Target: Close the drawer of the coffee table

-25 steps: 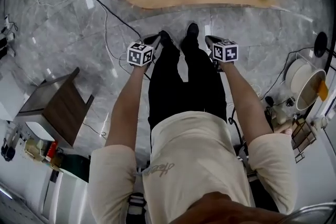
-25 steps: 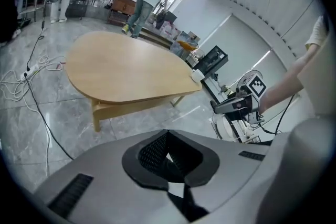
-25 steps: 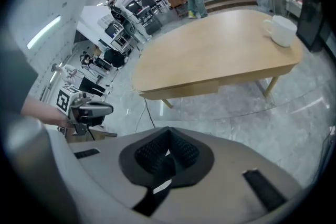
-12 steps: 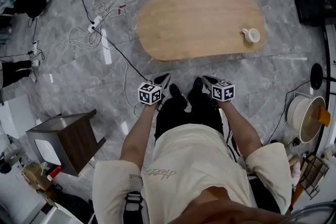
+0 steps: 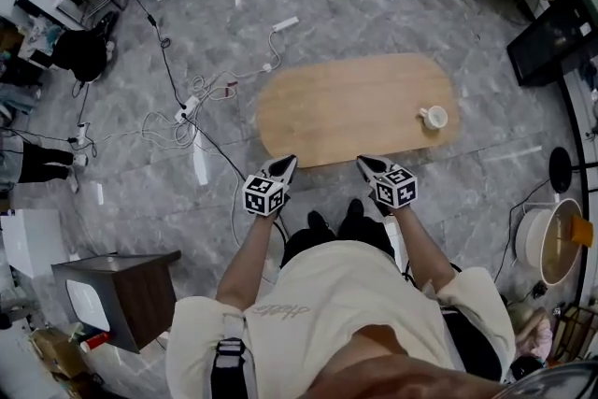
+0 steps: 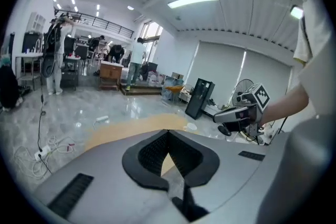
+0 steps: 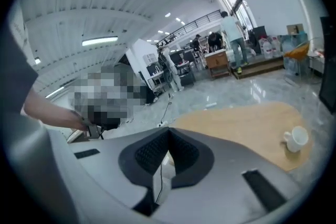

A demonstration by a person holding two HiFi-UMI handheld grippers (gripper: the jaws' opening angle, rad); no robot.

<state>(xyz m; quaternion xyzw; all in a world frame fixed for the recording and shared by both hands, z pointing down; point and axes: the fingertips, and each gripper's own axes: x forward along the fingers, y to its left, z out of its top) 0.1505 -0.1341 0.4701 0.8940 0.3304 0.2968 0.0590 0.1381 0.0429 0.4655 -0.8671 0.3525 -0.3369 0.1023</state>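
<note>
So the left gripper point(image 5: 286, 162) and right gripper point(image 5: 364, 162) were both held out front, jaws clenched tight with nothing in them. Their tips sat right at the near edge of the oval wooden coffee table worktop point(image 5: 346, 107), which was at 12 o'clock from the person. A white cup point(image 5: 434, 117) stood near its 3 o'clock end. Couldn't make out the drawer from above.
</note>
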